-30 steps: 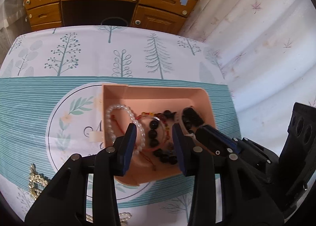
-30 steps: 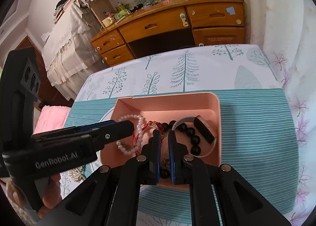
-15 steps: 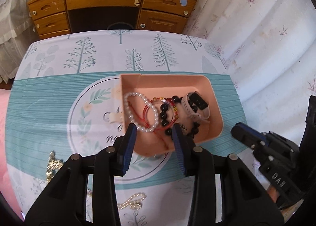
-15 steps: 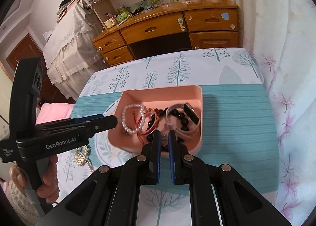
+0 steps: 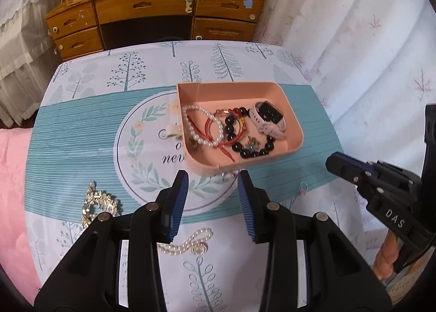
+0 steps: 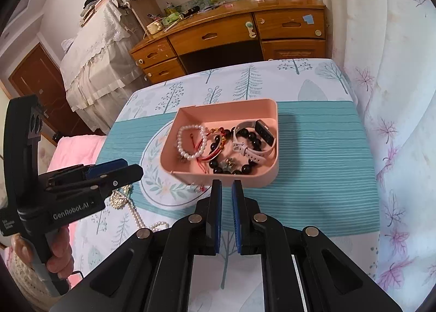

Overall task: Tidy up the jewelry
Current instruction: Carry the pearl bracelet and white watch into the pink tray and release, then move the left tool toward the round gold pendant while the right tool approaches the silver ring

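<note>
- Left wrist view: a tablecloth (image 5: 90, 126) printed with trees and teal stripes covers the table; a wooden desk (image 5: 152, 9) with drawers stands behind it, and a pale leaf-patterned curtain (image 5: 354, 39) hangs to the right.
- A pink tray (image 5: 295, 132) sits on the cloth holding a pearl bracelet (image 5: 203, 128), red cord bracelets (image 5: 211, 125), a black bead bracelet (image 5: 245, 148) and a white-strapped smartwatch (image 5: 268, 119).
- A gold ornament (image 5: 98, 203) and a pearl necklace (image 5: 185, 243) lie on the cloth nearer the camera.
- The left gripper (image 5: 212, 197) hangs above the cloth just short of the tray, jaws partly spread and empty.
- Right wrist view: the right gripper (image 6: 226, 189) points down at the tray's near wall, jaws pressed almost together, nothing between them; a hand (image 6: 58, 254) grips the left tool's handle.
</note>
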Tool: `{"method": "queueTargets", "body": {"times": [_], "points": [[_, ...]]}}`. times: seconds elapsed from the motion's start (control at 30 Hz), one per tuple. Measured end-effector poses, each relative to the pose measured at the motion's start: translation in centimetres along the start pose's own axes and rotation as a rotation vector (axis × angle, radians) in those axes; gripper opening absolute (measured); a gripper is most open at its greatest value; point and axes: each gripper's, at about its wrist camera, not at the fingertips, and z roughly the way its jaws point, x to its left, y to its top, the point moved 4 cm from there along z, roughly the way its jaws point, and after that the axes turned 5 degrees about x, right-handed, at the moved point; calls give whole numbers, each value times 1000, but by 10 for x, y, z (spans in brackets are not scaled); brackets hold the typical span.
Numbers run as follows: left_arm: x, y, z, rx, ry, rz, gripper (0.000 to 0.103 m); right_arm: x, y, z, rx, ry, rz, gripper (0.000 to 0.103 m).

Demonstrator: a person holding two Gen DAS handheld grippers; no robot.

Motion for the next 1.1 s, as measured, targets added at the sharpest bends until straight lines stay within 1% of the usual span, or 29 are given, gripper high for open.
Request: {"method": "queueTargets", "body": {"times": [0.17,0.37,0.5,0.57,0.7,0.8,0.9,0.97,1.1], "points": [[1,-10,-10,-5,0,8,34,6,-9,-11,7,-8,-17,8],[13,-24,-16,-2,18,-5,34,8,-19,-20,17,-9,-32,9],[22,-37,-10,22,25,-20,34,3,-26,-21,27,-11,-30,19],[27,-47,-5,38,21,-30,34,0,-28,-19,33,-19,-29,20],[32,-69,11,91,7,-56,34,-14,-32,-5,69,-34,-5,21],[30,-91,25,135,-16,-67,34,-27,-37,11,111,-50,23,21],[25,-109,35,177,-49,-76,34,-42,-46,31,159,-45,55,21],[22,-116,40,196,-66,-85,34,-49,-51,43,187,-32,77,21],[19,-120,51,214,-71,-85,34,-56,-59,55,212,-14,90,21]]}}
